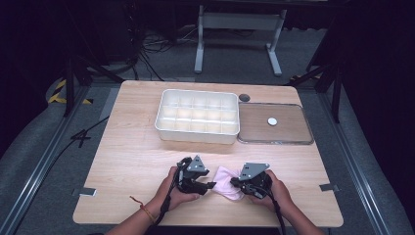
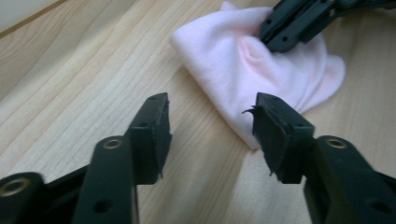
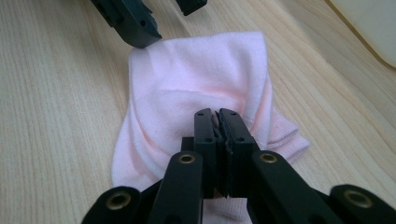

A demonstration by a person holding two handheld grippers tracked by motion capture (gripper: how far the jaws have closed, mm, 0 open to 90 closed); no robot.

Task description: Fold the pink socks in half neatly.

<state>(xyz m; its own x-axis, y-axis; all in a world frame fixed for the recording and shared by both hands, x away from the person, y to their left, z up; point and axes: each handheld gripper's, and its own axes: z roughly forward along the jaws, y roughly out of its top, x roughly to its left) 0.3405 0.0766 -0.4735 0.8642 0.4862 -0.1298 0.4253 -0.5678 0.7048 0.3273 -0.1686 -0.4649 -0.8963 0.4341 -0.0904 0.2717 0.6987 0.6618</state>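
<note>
– Where's the cloth (image 1: 228, 182)?
– On the table (image 1: 132, 161), near its front edge, between the left gripper (image 1: 211, 185) and the right gripper (image 1: 234, 182).
– And behind it?
– The divided tray (image 1: 197, 116), with the flat lid (image 1: 275, 123) just to its right.

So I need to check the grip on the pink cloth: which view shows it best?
The right gripper view: the right gripper is shut on a fold of the pink cloth, seen close. The left gripper view shows the cloth's edge beyond the open left gripper. The high view shows it small between both.
</note>
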